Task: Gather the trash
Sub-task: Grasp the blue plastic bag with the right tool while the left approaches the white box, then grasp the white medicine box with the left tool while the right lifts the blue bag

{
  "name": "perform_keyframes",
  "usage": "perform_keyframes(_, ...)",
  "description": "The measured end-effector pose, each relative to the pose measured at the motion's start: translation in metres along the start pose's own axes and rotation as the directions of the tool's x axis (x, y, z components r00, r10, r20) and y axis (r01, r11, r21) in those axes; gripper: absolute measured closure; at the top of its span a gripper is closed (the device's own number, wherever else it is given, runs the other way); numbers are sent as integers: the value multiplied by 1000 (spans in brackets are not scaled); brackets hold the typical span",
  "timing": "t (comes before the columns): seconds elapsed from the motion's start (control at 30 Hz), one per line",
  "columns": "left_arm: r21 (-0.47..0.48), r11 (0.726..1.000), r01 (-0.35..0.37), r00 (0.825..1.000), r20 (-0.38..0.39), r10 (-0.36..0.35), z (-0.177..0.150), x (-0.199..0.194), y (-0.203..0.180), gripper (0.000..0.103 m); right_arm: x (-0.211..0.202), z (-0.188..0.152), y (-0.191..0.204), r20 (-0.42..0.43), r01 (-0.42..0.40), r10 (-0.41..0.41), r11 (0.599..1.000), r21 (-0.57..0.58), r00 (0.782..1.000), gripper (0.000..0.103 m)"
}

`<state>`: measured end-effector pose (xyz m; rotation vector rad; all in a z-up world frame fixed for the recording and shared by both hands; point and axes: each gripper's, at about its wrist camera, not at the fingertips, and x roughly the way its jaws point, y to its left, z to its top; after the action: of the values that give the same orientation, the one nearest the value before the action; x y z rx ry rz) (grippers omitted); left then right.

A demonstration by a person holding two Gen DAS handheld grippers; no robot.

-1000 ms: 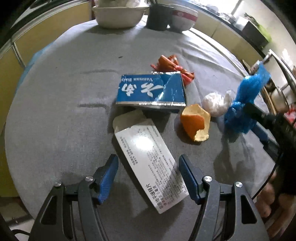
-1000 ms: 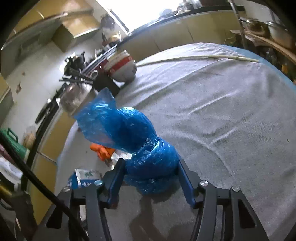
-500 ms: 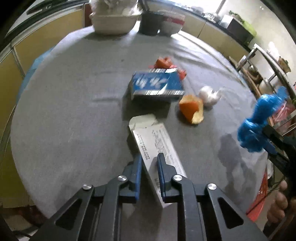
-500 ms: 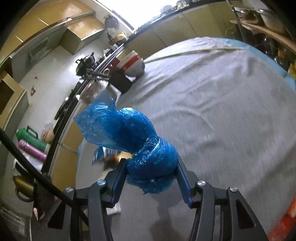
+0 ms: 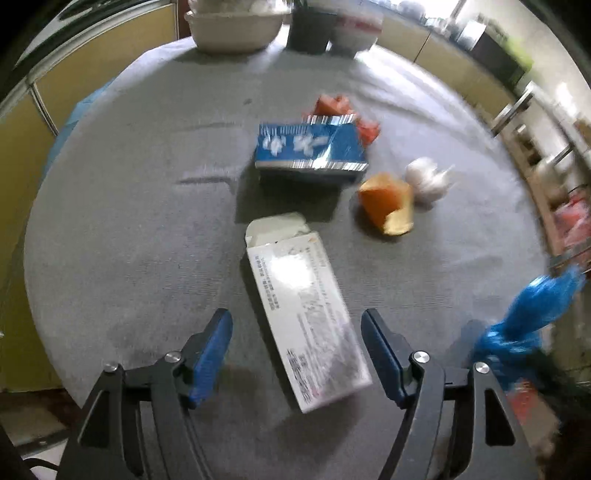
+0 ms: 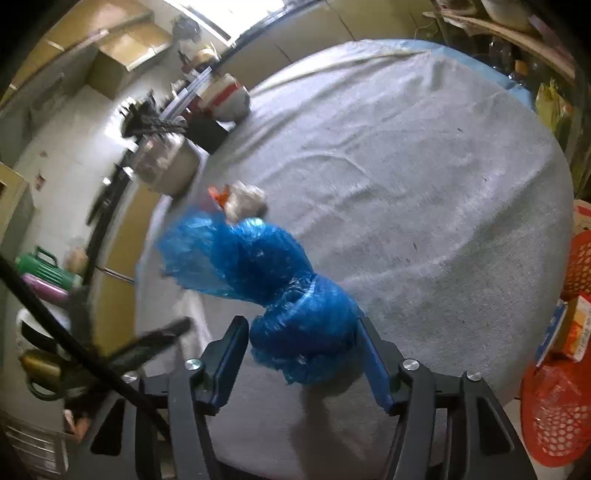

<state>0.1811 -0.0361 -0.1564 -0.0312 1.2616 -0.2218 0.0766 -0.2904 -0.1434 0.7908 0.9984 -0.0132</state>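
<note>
My left gripper (image 5: 297,341) is open, its fingers on either side of a white printed carton (image 5: 303,306) lying flat on the grey round table (image 5: 129,221). Beyond it lie a blue foil box (image 5: 310,147), an orange peel (image 5: 388,201), a white crumpled wad (image 5: 428,179) and a red-orange wrapper (image 5: 332,105). My right gripper (image 6: 301,341) is shut on a crumpled blue plastic bag (image 6: 280,280) and holds it above the table's near edge. The bag also shows in the left wrist view (image 5: 524,317) at the right edge.
Bowls (image 5: 236,26) and a dark cup (image 5: 310,26) stand at the table's far edge. A red mesh basket (image 6: 554,402) and an orange one (image 6: 581,266) sit off the table to the right. Kitchen counters ring the table.
My left gripper, shut half a second ago, has opened again around the white carton. My right gripper has drawn back toward the table's edge with the blue bag.
</note>
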Motion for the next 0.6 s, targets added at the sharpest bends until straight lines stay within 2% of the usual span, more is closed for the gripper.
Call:
perform_keyframes(0.03, 10, 1000, -19, 1000, -1, 19, -2, 5, -3, 29, -6, 0, -1, 25, 0, 0, 1000, -2, 1000, 36)
perform_keyframes(0.07, 38, 998, -42, 999, 35, 41, -4, 4, -8, 29, -12, 0, -2, 54, 3, -2, 1000, -7, 999, 32)
perform_keyframes(0.17, 92, 992, -82, 995, 61, 76, -11, 6, -14, 32, -22, -1, -6, 94, -10, 11, 1000, -10, 995, 31)
perform_keyframes(0.2, 100, 991, -89, 994, 74, 81, -13, 5, -14, 36, -23, -1, -7, 101, -17, 17, 1000, -7, 995, 31)
perform_keyframes(0.23, 117, 988, -102, 992, 86, 92, -15, 4, -14, 48, -23, 0, -8, 108, -29, 30, 1000, -8, 994, 31)
perform_keyframes(0.27, 137, 985, -104, 991, 95, 92, -17, 2, -13, 52, -23, 1, -7, 112, -34, 36, 999, -15, 993, 31)
perform_keyframes(0.43, 201, 980, -2, 996, 84, -16, -28, -7, 5, 53, -13, 12, -4, 139, -21, 27, 999, -40, 990, 31)
perform_keyframes(0.53, 255, 964, 69, 993, 73, -91, -37, -12, 14, 53, 8, 22, -1, 106, -49, 51, 999, -22, 993, 31)
perform_keyframes(0.6, 298, 951, 81, 992, 72, -107, -38, -10, 10, 53, 24, 26, 2, 79, -13, 14, 1000, -15, 997, 31)
